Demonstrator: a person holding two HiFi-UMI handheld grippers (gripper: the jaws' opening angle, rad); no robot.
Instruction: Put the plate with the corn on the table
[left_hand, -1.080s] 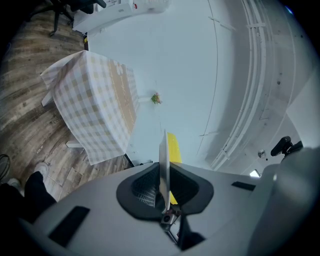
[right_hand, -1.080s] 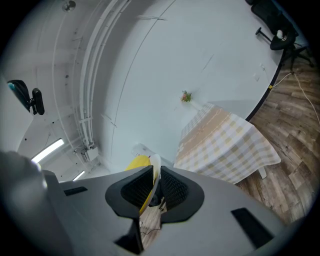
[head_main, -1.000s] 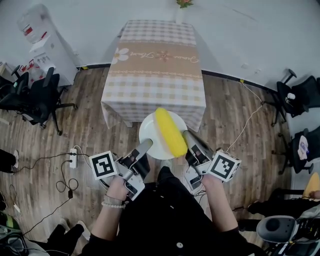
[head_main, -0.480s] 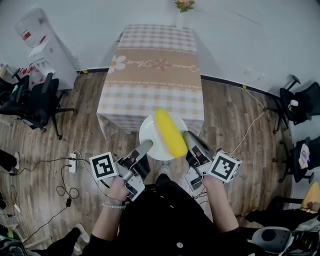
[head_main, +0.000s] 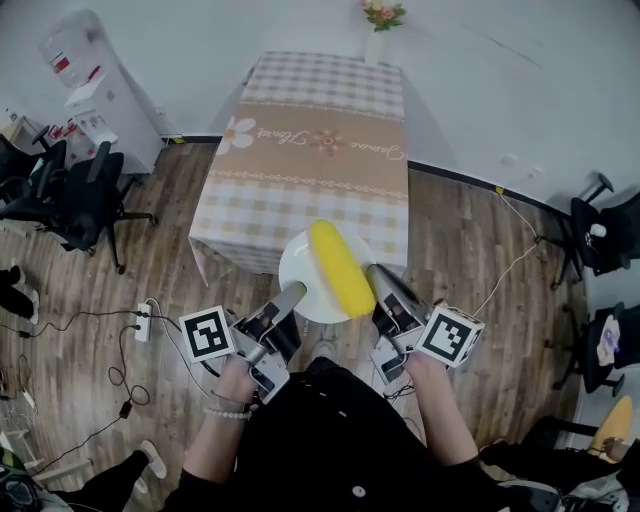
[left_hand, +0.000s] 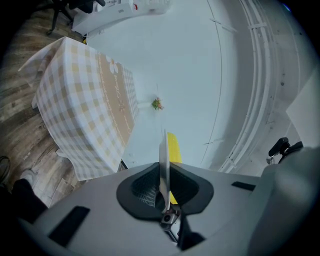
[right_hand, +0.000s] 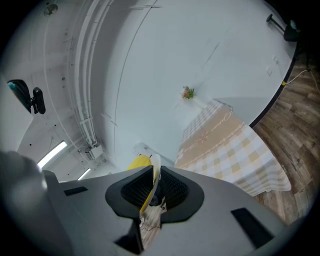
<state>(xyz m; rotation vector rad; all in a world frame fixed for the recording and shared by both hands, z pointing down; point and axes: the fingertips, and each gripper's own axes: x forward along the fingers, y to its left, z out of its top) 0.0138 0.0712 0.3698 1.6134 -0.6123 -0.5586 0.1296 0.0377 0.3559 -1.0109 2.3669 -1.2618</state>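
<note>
White plate (head_main: 298, 272) with the yellow corn (head_main: 340, 266) lying across it hangs in the air just short of the table (head_main: 310, 160) — left gripper (head_main: 293, 291) and right gripper (head_main: 379, 273) each clamp an opposite rim. Best done level so the corn doesn't roll: carry forward over the checked cloth, lower flat, release together. Only a flower vase (head_main: 377, 30) stands at the far end — nothing blocks; office chairs (head_main: 75, 195) and floor cables (head_main: 130, 335) sit well off left.

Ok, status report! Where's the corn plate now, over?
Left tool and right tool both shut on plate rim. Plate carries corn, not yet on table. Nothing in the way; vase at far end.
</note>
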